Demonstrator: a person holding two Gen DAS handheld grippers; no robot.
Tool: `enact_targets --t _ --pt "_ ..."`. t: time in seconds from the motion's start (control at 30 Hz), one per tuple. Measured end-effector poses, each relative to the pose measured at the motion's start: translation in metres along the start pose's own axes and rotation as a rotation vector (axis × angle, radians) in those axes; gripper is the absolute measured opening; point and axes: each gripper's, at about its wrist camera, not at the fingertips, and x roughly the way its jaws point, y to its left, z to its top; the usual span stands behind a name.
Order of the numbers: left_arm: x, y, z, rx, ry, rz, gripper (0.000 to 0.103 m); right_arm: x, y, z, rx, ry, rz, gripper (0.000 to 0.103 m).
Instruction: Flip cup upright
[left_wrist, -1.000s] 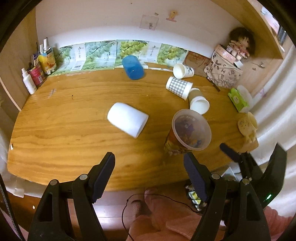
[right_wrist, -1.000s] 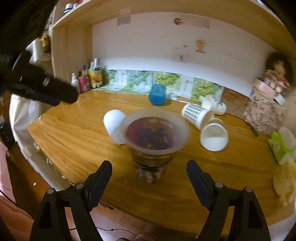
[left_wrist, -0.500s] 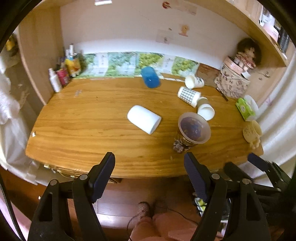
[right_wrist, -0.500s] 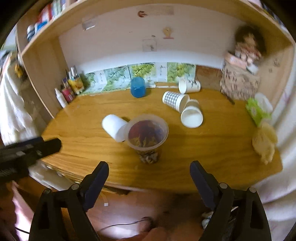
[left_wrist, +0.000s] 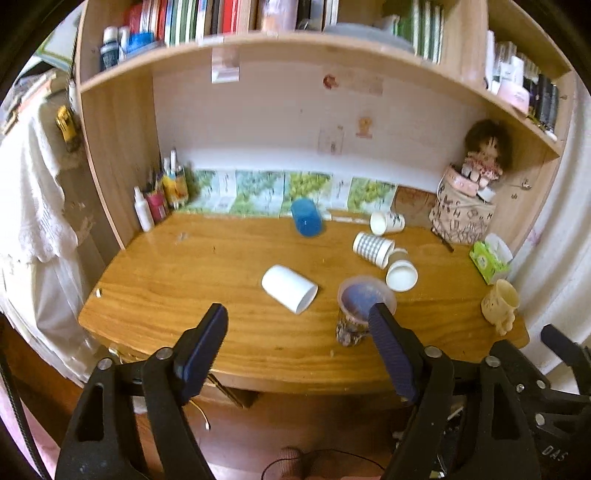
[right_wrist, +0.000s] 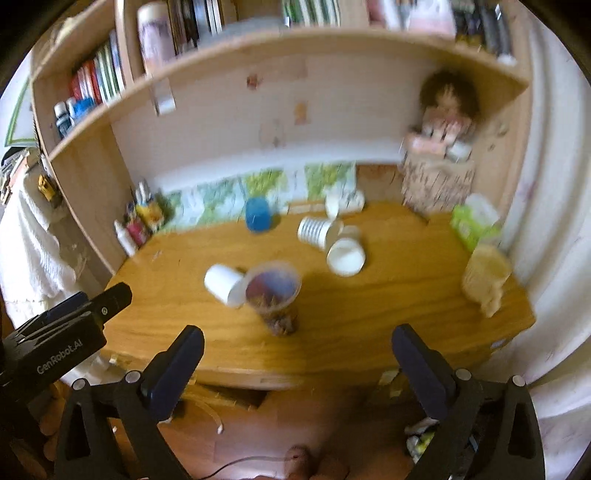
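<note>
Although several cups lie tipped over, the printed cup (left_wrist: 354, 312) stands upright near the front edge of the desk (left_wrist: 184, 280), mouth up, with nothing touching it. It looks like the task's cup, and I judge the flip done for this one. Just to its left lies the white cup (left_wrist: 290, 288) on its side; the two seem to touch in the right wrist view, but the left view shows a small gap, so I cannot say for certain. Behind them, toward the right, a checked cup (left_wrist: 373, 248) and two more paper cups (left_wrist: 402, 275) lie on their sides, and a blue cup (left_wrist: 306, 216) rests tilted near the back wall.

A second ago both cameras sat close over the desk, with the right gripper's fingers on either side of the printed cup. Half a second ago they had drawn off past the front edge. Now both have pulled back farther and higher, so the bookshelf above the desk has come into view and the floor shows below the fingers.

The left gripper (left_wrist: 297, 350) is wide apart and holds nothing. The right gripper (right_wrist: 297, 369) is likewise spread wide and empty; its view is blurred by motion. The cup itself has stayed where it was through the retreat, upright and steady.

That withdrawal reads as the end of this flip, or a pause before one of the fallen cups is taken up.
</note>
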Motion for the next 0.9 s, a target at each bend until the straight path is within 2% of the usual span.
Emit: enact_targets --t 0.07,0.1,0.3,0.6,0.9 --pt "-0.006 -0.005 -0.001 0.012 -0.034 0.017 0.098 -0.012 -0.001 0.0 -0.014 -0.056 -0.006 0.102" --pt "-0.009 -0.006 -0.002 0.019 -0.052 0.02 0.1 -0.015 0.0 -0.001 -0.02 -0.075 -0.006 0.102" --pt "-0.026 -0.008 -0.006 0.024 -0.147 0.045 0.1 -0.031 -0.002 -0.001 -0.041 -0.184 0.003 0.102" --pt "-0.035 -0.012 -0.007 0.032 -0.217 0.057 0.1 -0.035 -0.005 0.002 -0.031 -0.234 0.013 0.102" --pt "-0.039 -0.022 -0.005 0.044 -0.257 0.033 0.1 -0.038 -0.012 0.001 -0.019 -0.274 0.025 0.102"
